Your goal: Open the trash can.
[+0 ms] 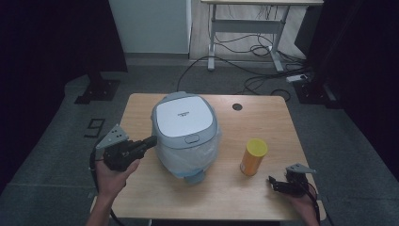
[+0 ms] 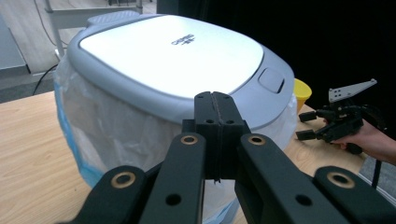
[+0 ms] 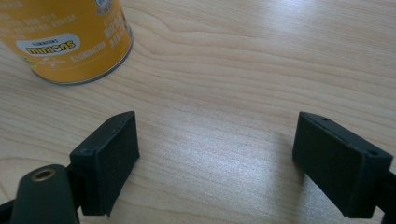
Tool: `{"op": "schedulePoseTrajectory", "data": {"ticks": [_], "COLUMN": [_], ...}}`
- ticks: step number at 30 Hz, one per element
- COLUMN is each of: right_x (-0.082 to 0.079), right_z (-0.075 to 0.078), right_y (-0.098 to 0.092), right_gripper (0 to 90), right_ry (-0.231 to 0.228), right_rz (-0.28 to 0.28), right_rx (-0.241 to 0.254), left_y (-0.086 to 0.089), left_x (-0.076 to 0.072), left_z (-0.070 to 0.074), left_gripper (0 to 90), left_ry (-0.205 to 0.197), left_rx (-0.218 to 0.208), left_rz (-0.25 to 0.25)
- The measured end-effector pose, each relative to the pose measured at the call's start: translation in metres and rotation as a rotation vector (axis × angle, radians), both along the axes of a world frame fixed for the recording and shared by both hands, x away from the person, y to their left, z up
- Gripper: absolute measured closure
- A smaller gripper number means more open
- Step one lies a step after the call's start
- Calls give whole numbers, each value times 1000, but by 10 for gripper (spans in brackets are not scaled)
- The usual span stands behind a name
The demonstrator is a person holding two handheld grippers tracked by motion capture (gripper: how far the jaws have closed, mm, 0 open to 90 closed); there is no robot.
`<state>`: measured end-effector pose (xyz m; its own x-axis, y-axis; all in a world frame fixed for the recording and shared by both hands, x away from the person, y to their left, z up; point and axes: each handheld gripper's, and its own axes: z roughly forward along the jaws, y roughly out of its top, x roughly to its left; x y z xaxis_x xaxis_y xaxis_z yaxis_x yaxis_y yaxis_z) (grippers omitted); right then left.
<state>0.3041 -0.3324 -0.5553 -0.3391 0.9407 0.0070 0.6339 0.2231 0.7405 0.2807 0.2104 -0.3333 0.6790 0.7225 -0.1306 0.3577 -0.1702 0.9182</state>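
On the light wooden table point(image 1: 263, 188), a rice cooker point(image 1: 184, 134) is sitting near the middle, toward the far edge, with its white and grey-blue lid point(image 2: 173, 56) closed and facing up. Clear plastic wrap point(image 2: 116, 135) with a blue tint is covering its body below the lid rim. A rectangular latch button point(image 2: 271, 80) is showing on the lid's near side.

Right of the cooker, and well apart from it, a yellow Minions can point(image 1: 253, 157) is standing upright on the wood; in the right gripper view its printed lower wall point(image 3: 65, 37) is filling the upper left corner.

At the cooker's left side, the left gripper point(image 1: 149, 141) is hovering level, its tips pointing at the cooker and sitting just beside the lid rim. In the left gripper view its 2 jaws are pressing flat together with nothing between them, and the lid edge is lying directly ahead of the tips; whether they are touching the rim is not clear.

Near the table's front right corner, the right gripper point(image 1: 273, 181) is resting low over the wood, pointing left toward the can. Its 2 jaws are standing apart with bare tabletop between them, and the can is lying ahead and to one side, clear of both pads point(image 3: 109, 158).
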Motion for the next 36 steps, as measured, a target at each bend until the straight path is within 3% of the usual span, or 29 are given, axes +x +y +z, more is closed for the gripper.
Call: {"op": "schedulePoseTrajectory", "data": {"ticks": [18, 36], "right_x": [0, 0], "right_z": [0, 0], "right_y": [0, 0], "right_gripper": [140, 140], "right_ry": [0, 0], "right_rz": [0, 0], "right_rx": [0, 0], "left_y": [-18, -49], "left_x": [20, 35], "left_z": [4, 7], "left_gripper": [900, 900], "left_ry": [34, 43], "left_rx": [-20, -1], "left_rz": [-59, -111]}}
